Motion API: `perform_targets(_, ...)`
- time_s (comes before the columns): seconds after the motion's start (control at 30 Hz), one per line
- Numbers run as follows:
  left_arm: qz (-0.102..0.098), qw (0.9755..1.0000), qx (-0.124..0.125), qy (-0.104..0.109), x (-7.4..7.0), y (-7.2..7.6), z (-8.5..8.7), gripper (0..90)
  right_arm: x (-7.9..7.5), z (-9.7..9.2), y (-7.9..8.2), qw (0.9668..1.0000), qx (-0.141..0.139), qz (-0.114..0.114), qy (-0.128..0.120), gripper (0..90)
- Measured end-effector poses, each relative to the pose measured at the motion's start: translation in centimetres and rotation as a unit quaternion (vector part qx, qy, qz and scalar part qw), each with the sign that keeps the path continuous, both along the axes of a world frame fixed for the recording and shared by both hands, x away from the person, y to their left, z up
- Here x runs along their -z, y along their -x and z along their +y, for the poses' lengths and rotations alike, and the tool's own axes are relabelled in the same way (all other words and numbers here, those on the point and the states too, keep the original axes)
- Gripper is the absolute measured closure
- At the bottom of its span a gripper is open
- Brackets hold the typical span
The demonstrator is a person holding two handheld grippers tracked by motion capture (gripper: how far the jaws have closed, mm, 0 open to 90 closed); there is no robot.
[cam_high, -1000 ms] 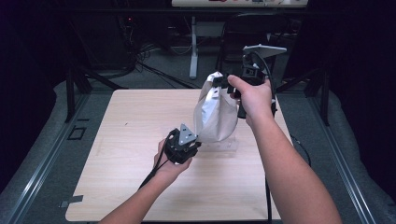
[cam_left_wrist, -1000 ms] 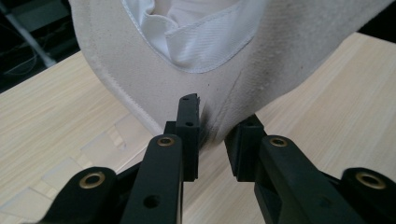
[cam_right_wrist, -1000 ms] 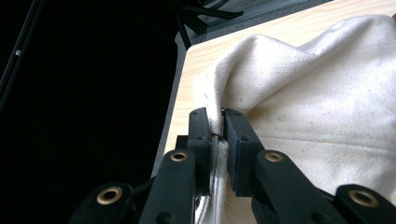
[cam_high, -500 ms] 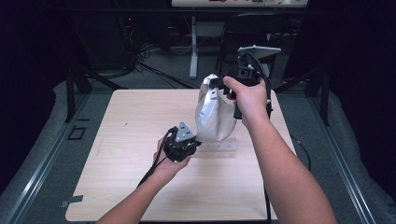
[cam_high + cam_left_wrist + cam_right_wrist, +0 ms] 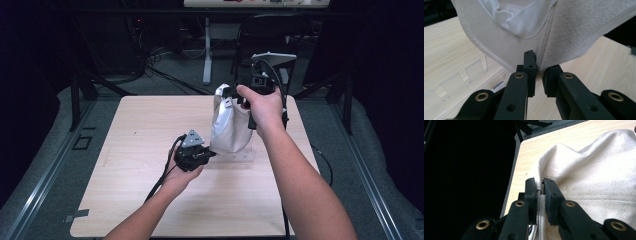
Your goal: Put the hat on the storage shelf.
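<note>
No writing, label, brand, number or sign is showing legibly in any view. The white canvas bag (image 5: 227, 125) at the centre of the high view is bearing no print, and the pale wooden surface (image 5: 130, 150) under it is carrying no markings either.

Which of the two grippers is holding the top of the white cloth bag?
The right gripper, raised at the far side, jaws shut on the white cloth bag at its top edge; the left gripper pinches its bottom near the table.
</note>
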State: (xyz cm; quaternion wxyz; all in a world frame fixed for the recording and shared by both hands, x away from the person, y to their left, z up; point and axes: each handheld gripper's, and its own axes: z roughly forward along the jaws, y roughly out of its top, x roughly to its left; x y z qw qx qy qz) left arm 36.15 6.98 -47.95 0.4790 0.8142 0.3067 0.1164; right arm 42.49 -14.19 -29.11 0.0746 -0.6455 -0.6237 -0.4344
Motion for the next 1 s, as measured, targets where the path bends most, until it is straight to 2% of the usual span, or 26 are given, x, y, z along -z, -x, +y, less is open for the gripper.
perform_targets(0.1, 0.002, 1.0000, -0.001, 0.001, 0.2, -0.2, 0.2, 83.3, 0.3, 0.1, -0.2, 1.0000, 0.000, 0.002, -0.001, 82.1)
perform_targets(0.2, 0.007, 0.9999, -0.005, 0.011, 0.4, -0.3, 0.5, 83.6, 0.6, 0.4, -0.3, 1.0000, -0.005, 0.005, -0.002, 82.1)
perform_targets(0.37, 0.004, 0.9998, -0.021, 0.000, 0.5, -0.3, 1.0, 83.6, 0.7, 0.7, -0.4, 0.9999, -0.008, 0.007, -0.003, 82.1)
perform_targets(0.43, 0.010, 0.9995, -0.030, 0.004, 0.6, -0.1, 1.5, 83.8, 0.8, 1.0, -0.5, 0.9999, -0.012, 0.009, -0.002, 82.1)
perform_targets(0.5, 0.010, 0.9992, -0.037, 0.008, 0.6, 0.1, 1.7, 84.1, 0.9, 1.3, -0.5, 0.9999, -0.014, 0.009, -0.002, 82.1)
perform_targets(0.57, 0.001, 0.9989, -0.047, 0.008, 0.7, 0.5, 1.7, 84.7, 1.0, 1.6, -0.5, 0.9998, -0.018, 0.010, -0.003, 82.1)
perform_targets(0.67, 0.005, 0.9984, -0.054, 0.014, 1.0, 0.6, 1.6, 85.0, 1.1, 2.0, -0.5, 0.9997, -0.022, 0.010, -0.003, 82.1)
perform_targets(0.73, 0.003, 0.9986, -0.050, 0.013, 1.0, 0.6, 1.7, 85.2, 1.1, 2.1, -0.5, 0.9997, -0.023, 0.010, -0.002, 82.1)
perform_targets(0.77, -0.012, 0.9994, -0.032, 0.003, 1.1, 0.4, 1.7, 85.2, 1.0, 2.2, -0.4, 0.9997, -0.024, 0.010, 0.001, 82.1)
perform_targets(0.83, -0.018, 0.9997, -0.014, -0.008, 1.2, 0.1, 1.6, 85.2, 0.8, 2.0, -0.3, 0.9997, -0.023, 0.007, 0.002, 82.1)
perform_targets(0.93, -0.019, 0.9998, -0.008, 0.002, 1.2, -0.4, 1.5, 85.0, 0.4, 1.4, -0.3, 0.9999, -0.016, 0.003, 0.004, 82.1)
perform_targets(1.0, -0.012, 0.9999, -0.005, 0.006, 1.2, -0.6, 1.4, 84.5, 0.3, 1.2, -0.3, 0.9999, -0.014, 0.002, 0.002, 82.1)
